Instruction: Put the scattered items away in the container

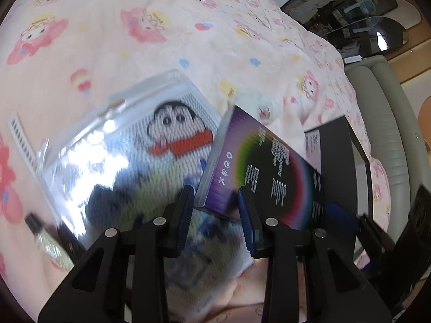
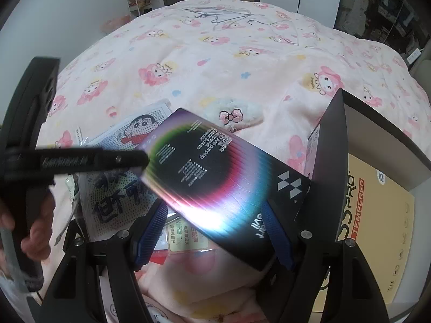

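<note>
2 grippers (image 1: 215, 215) (image 2: 212, 226), jaws wide, flank 1 rainbow box (image 2: 223, 172); grip unclear.

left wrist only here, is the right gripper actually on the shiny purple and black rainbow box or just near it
observer: it's on it. The right gripper has the shiny purple and black rainbow box between its blue pads, one pad against each long side.
operator: ok and is anything already in the black container, i only see its outside wall
observer: yes. The open black container holds a flat tan cardboard package with "TEMPERED" printed in a red band.
</note>
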Tool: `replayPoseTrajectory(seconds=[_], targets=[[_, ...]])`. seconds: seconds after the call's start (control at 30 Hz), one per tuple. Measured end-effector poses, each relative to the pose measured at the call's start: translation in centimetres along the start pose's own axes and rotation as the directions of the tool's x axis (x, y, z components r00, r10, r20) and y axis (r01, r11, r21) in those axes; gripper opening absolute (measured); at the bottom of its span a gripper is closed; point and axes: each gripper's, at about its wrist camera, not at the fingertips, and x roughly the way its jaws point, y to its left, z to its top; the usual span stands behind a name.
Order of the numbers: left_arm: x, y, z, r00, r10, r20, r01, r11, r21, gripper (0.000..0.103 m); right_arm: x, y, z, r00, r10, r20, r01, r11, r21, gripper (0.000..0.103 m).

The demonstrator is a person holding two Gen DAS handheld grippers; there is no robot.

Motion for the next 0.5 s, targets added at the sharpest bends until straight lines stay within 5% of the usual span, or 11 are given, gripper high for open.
replayPoseTrajectory(seconds=[0.27, 0.5], targets=[[-1.5, 0.8, -2.5, 0.999, -0.044, 0.005, 0.044, 0.999, -0.030, 0.031, -0.5, 1.5, -1.0, 0.985, 0.169, -0.030, -0.168, 0.986, 0.019, 0.071], [0.0, 0.7, -0.1, 0.998, -0.066, 0.009, 0.066, 0.997, -0.046, 0.036, 1.6, 1.7, -1.3, 0.988, 0.150, -0.049, -0.148, 0.988, 0.042, 0.071]])
